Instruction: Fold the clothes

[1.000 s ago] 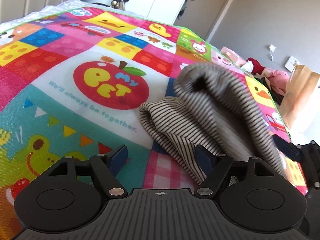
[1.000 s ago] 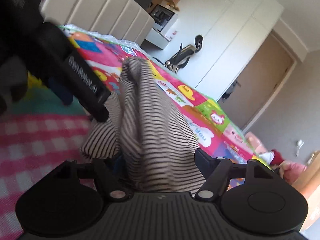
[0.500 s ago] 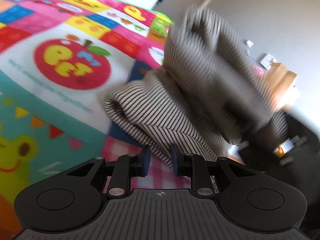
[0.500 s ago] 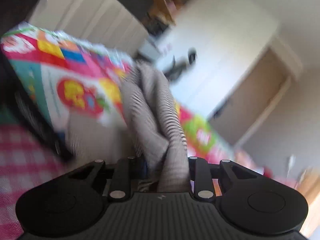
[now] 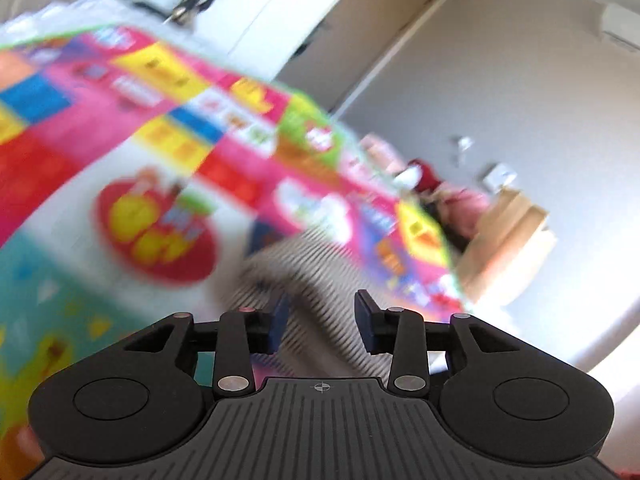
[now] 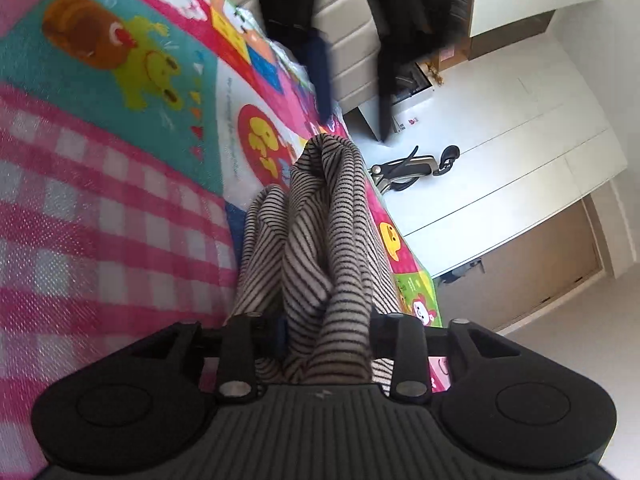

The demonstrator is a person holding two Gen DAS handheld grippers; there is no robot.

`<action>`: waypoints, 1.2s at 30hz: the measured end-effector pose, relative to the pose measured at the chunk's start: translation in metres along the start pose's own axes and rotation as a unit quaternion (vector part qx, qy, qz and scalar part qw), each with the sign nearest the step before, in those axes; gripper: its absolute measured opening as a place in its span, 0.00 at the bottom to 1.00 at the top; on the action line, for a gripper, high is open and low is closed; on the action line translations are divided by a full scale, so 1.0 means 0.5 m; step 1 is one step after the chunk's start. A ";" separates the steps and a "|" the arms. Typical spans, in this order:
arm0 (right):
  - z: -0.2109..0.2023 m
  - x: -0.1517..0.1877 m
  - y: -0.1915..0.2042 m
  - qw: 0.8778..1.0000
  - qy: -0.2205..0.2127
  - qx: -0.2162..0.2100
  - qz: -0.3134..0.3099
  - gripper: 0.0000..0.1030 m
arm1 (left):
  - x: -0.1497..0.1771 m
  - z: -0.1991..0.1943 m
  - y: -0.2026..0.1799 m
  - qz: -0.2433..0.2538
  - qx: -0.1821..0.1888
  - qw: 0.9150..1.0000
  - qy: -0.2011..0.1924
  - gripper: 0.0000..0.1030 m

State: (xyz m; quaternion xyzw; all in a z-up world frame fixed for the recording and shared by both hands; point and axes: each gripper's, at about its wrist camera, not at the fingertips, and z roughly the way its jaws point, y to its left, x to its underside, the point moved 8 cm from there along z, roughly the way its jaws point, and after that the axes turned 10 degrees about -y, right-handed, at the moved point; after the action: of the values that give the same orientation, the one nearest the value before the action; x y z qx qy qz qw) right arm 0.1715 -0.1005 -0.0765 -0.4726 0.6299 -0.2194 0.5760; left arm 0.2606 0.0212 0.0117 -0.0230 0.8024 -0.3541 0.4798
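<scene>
The left gripper (image 5: pixel 322 322) is seen with its two fingers held apart, and a wide gap is left between the blue pads (image 5: pixel 280 322). Nothing is pinched between them. It is pointed forward and a little down, and the picture from its camera is blurred.

The right gripper (image 6: pixel 326 330) is seen with its fingers pressed in on both sides of the striped cloth (image 6: pixel 320 240). The cloth is gripped tight between them. In the right wrist view, the left gripper (image 6: pixel 352 64) is seen far ahead, dark and blurred, with its fingers spread.
</scene>
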 end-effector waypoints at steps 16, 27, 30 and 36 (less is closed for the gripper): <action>-0.043 0.073 -0.228 0.926 -0.025 -0.010 0.376 1.00 | 0.101 0.092 0.077 -0.003 -0.057 0.996 0.065 0.60; 0.033 0.143 -0.142 0.885 0.044 -0.095 0.454 1.00 | 0.115 0.040 0.040 -0.109 -0.029 0.990 0.089 0.71; 0.037 0.140 -0.154 0.884 0.045 -0.099 0.454 1.00 | 0.163 0.070 0.020 -0.120 -0.029 0.985 0.119 0.60; -0.009 0.192 -0.287 0.860 0.020 -0.019 0.509 1.00 | 0.178 0.088 -0.027 -0.085 -0.014 0.989 0.121 0.47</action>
State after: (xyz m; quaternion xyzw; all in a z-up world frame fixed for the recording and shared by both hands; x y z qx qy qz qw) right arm 0.2272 -0.2488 -0.0074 -0.0928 0.7982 0.1073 0.5854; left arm 0.2430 -0.0465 -0.0599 -0.0544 0.8544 -0.3826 0.3473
